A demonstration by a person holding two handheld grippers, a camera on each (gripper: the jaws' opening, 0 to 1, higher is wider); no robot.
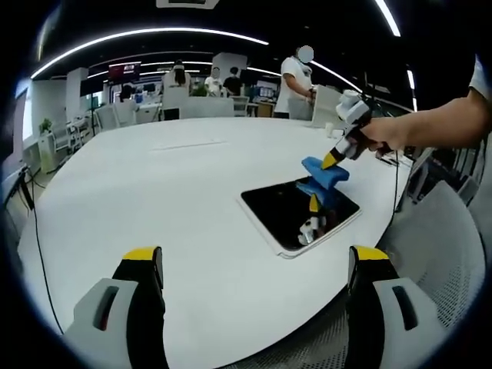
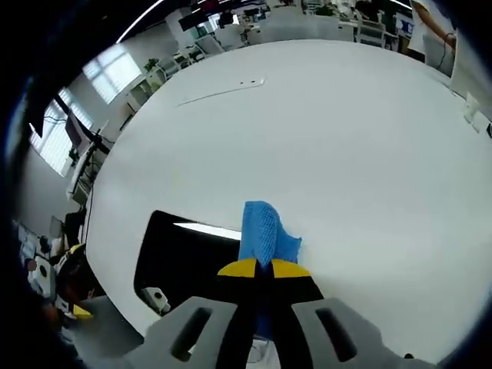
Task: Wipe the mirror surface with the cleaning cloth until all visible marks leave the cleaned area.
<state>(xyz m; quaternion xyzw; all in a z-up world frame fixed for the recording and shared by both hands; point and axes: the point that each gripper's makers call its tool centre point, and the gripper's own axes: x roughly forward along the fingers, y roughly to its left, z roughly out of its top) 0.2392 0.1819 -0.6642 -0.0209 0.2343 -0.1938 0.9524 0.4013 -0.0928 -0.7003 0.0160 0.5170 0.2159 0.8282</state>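
Mirror (image 1: 300,211), dark glass in a pale frame, lies flat on the white table (image 1: 169,200) near its edge. Above its far side hangs the blue cleaning cloth (image 1: 324,172), pinched by the right tool (image 1: 332,161); the right gripper view shows that tool's (image 2: 264,269) yellow tips pressed together on the cloth (image 2: 263,234), with the mirror (image 2: 188,257) to the left. Nearer the viewer, the left tool (image 1: 257,257) hovers spread over the table, well apart from the mirror. People stand beyond the table.

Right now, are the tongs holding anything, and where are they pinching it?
The right tongs pinch the blue cloth at one bunched end, above the mirror. The left tongs are open, holding nothing.
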